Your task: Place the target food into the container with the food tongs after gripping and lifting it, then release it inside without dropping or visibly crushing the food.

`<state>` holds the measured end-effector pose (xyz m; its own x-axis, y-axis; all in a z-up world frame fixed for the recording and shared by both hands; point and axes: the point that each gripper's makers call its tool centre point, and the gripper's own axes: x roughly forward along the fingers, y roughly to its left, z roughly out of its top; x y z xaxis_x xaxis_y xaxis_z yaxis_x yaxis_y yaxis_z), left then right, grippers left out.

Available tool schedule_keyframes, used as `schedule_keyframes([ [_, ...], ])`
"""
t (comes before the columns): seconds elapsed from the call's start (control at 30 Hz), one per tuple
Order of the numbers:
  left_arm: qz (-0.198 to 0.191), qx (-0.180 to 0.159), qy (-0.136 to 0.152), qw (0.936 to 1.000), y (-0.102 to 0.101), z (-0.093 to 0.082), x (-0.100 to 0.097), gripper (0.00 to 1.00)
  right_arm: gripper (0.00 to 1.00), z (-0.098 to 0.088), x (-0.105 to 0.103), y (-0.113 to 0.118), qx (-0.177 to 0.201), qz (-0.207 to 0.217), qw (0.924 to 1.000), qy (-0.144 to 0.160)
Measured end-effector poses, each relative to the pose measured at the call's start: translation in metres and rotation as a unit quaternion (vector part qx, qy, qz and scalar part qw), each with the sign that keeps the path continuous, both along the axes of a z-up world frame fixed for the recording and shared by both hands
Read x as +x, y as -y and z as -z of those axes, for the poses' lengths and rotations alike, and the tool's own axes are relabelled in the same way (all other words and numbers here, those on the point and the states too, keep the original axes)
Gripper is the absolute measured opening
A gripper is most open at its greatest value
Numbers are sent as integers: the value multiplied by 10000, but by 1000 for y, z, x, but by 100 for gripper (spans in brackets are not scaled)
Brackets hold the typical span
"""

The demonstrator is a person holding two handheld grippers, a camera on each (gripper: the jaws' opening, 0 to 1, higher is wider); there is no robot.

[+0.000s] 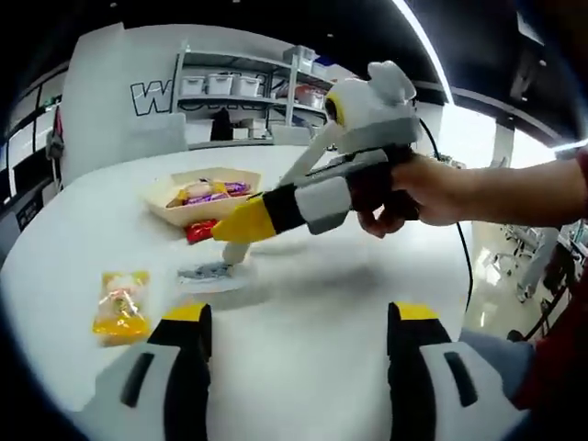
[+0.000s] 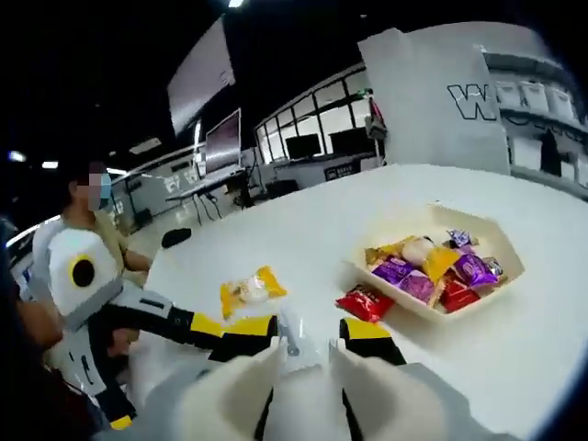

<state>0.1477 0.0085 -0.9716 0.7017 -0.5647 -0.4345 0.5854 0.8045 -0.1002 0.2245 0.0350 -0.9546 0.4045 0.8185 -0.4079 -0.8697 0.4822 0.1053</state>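
**Tongs not yet in hand**

Yellow-tipped left gripper (image 1: 299, 317) at lower frame stands released, holding nothing. Right gripper (image 2: 308, 335) hovers, jaws apart and unloaded, over silvery tongs (image 1: 207, 271), I judge; pinch them squarely. Yellow snack packet (image 1: 121, 308) lies lower left, container (image 2: 501, 276) beyond. Right gripper view adds a seated person (image 2: 87, 234).

A white table (image 1: 303, 303) serves as the reference surface. Beyond its far edge stands a metal shelving unit (image 1: 243, 92) carrying white storage bins (image 1: 219, 84). Beside the shelving, a white wall panel (image 2: 432, 106) bears large dark lettering. In the right gripper view, monitors (image 2: 303, 145) sit on desks behind the table, and a seated person (image 2: 92, 230) is positioned off the table's left edge.
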Motion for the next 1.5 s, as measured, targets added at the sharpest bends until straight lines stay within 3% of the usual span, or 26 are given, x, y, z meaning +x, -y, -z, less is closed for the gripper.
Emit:
schedule_keyframes([
  [0.1,1,46,8,10000,-1,-1,6,78,21,-2,-9,-6,230,11,9991,-347],
  [0.17,-10,-26,73,10000,0,-5,10,83,21,-1,-14,-8,176,-157,9996,-122],
  [0.33,147,-133,178,9996,4,-14,7,83,21,-1,-14,-5,358,-85,9985,-395],
  [0.47,266,20,332,9991,9,-17,1,87,21,-2,-17,-8,548,-79,9967,-588],
  [0.57,245,-41,412,9988,10,-23,0,93,21,-5,-25,-15,909,-143,9898,-1087],
  [0.67,209,-96,467,9986,9,-31,0,95,21,-11,-24,-18,1018,-148,9899,-979],
  [0.97,133,4,609,9981,6,-42,-4,99,22,-21,-28,-25,1636,-126,9725,-1651],
  [1.27,426,131,484,9978,28,-28,-6,98,22,-10,-21,1,1117,-12,9864,-1208],
  [1.37,485,170,518,9973,37,-27,-6,98,22,-10,-21,10,1152,71,9847,-1302],
  [1.43,560,125,524,9970,42,-27,-5,97,22,-8,-17,20,968,138,9893,-1079],
  [1.5,609,109,528,9967,45,-26,-5,95,22,-10,-18,24,928,120,9899,-1061],
])
